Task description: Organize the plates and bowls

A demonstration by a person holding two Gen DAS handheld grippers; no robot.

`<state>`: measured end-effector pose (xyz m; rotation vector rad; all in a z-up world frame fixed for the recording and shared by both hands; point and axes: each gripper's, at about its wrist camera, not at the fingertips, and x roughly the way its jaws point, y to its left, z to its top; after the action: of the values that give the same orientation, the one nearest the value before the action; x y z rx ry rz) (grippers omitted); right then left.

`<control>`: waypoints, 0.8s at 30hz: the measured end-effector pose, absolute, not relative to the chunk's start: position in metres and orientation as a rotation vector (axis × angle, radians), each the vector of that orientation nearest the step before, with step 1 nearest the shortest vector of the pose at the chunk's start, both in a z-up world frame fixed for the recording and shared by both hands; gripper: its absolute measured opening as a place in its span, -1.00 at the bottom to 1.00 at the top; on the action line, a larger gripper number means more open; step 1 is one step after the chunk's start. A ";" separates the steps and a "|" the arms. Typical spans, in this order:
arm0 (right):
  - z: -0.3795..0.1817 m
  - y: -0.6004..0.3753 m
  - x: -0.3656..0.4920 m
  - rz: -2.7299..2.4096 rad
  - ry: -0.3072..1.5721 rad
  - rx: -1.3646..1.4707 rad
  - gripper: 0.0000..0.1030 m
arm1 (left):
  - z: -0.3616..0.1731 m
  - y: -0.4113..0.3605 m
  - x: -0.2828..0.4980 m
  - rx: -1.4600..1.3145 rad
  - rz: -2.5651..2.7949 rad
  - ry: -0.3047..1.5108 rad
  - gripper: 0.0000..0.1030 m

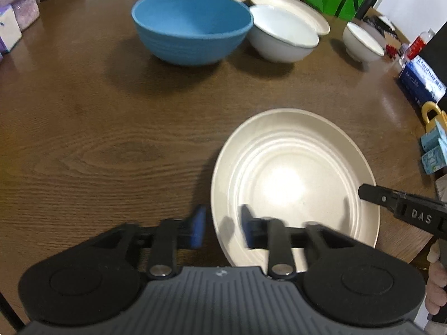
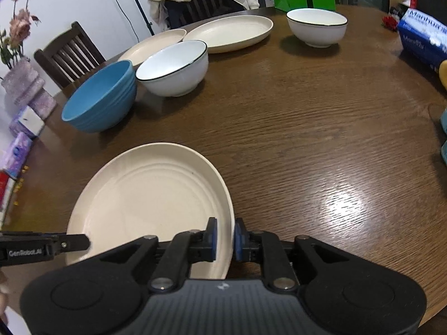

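Straddling plate (image 2: 145,195) rim, both jaws

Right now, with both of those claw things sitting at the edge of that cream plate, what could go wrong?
1. The right gripper straddles the cream plate rim with its pads barely apart; pulling away could drag the plate.
2. The left gripper also straddles the rim, open; lifting carelessly could flip it.
3. The blue bowl and white bowl sit touching; nudging one shifts the other.
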<state>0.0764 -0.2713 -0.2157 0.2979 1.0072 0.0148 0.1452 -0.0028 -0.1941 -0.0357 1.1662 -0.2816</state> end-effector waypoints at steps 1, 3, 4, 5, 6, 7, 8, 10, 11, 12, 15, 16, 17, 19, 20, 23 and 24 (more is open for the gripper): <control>-0.213 -0.271 0.075 0.022 1.000 0.298 -0.59 | -0.190 -0.001 0.143 -0.036 -0.278 1.150 0.02; -0.206 -0.271 0.069 0.032 0.983 0.295 -0.26 | -0.181 0.003 0.139 -0.039 -0.274 1.118 0.15; -0.201 -0.270 0.066 0.033 0.973 0.288 0.02 | -0.175 0.005 0.136 -0.042 -0.273 1.102 0.27; -0.196 -0.269 0.061 0.037 0.958 0.278 0.19 | -0.171 0.007 0.133 -0.043 -0.270 1.085 0.33; -0.191 -0.268 0.057 0.042 0.947 0.271 0.27 | -0.166 0.009 0.129 -0.045 -0.270 1.062 0.43; -0.186 -0.267 0.052 0.044 0.938 0.264 0.44 | -0.161 0.010 0.125 -0.045 -0.270 1.043 0.49; -0.181 -0.267 0.048 0.045 0.930 0.259 0.66 | -0.155 0.011 0.121 -0.044 -0.272 1.024 0.59; -0.171 -0.265 0.036 0.050 0.909 0.247 0.76 | -0.144 0.013 0.111 -0.049 -0.274 0.981 0.78; -0.167 -0.266 0.030 0.047 0.903 0.240 0.77 | -0.139 0.015 0.105 -0.048 -0.273 0.953 0.92; -0.161 -0.265 0.025 0.039 0.897 0.229 0.78 | -0.134 0.012 0.101 -0.044 -0.271 0.929 0.96; -0.145 -0.262 0.008 0.021 0.865 0.191 1.00 | -0.119 0.014 0.081 -0.023 -0.267 0.858 1.00; -0.140 -0.262 0.003 0.019 0.856 0.185 1.00 | -0.115 0.013 0.076 -0.016 -0.270 0.845 1.00; -0.134 -0.262 -0.002 0.013 0.847 0.179 1.00 | -0.112 0.012 0.071 -0.008 -0.271 0.835 1.00; -0.124 -0.262 -0.011 0.003 0.836 0.168 1.00 | -0.107 0.013 0.060 -0.004 -0.267 0.824 1.00; -0.120 -0.261 -0.016 0.002 0.828 0.162 1.00 | -0.105 0.013 0.056 -0.011 -0.269 0.819 1.00; -0.109 -0.259 -0.032 -0.007 0.817 0.140 1.00 | -0.100 0.017 0.042 -0.027 -0.274 0.809 1.00; -0.106 -0.259 -0.038 -0.015 0.816 0.132 1.00 | -0.097 0.017 0.037 -0.030 -0.278 0.803 1.00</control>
<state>-0.0377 -0.2585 -0.1062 0.1318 0.8156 -0.0149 0.0374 0.0175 -0.0972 -0.0302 0.8031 -0.2778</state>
